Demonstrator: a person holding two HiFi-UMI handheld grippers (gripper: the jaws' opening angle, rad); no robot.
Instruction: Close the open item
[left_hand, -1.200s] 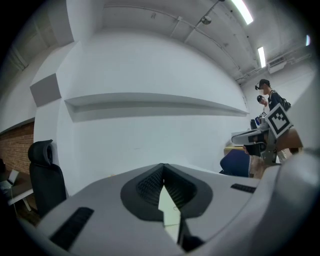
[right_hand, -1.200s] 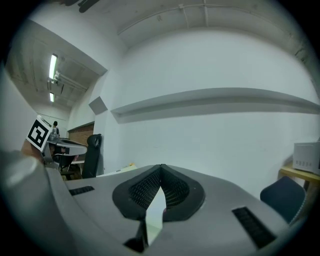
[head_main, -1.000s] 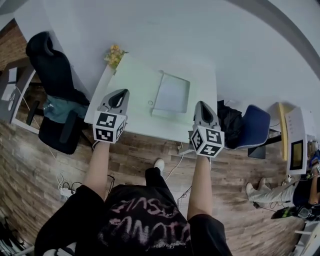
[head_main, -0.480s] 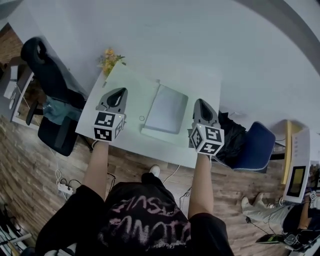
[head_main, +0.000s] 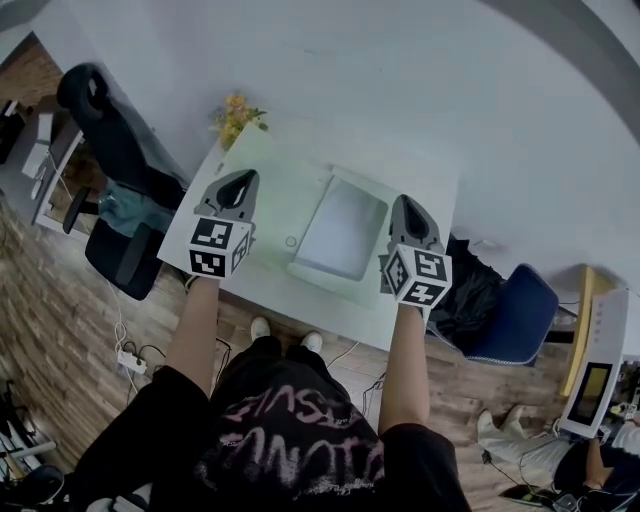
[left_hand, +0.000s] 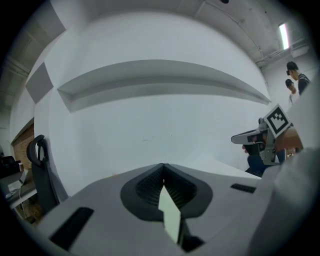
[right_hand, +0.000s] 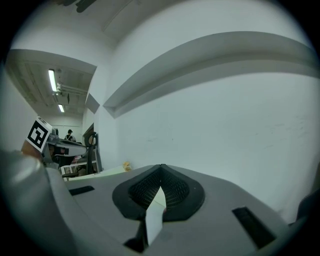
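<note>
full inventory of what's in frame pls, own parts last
table: 1, white, centre, against the wall
laptop: 1, grey, mid-table, between the two grippers
flowers: 1 bunch, yellow, table's far left corner
small ring: 1, pale, on the table just left of the laptop
office chair: 1, black, left of the table
blue chair: 1, right of the table
dark bag: 1, black, on the blue chair
power strip: 1, white, floor at left
left gripper: 1, grey, over the table's left side, jaws together, empty
right gripper: 1, grey, over the table's right side, jaws together, empty
</note>
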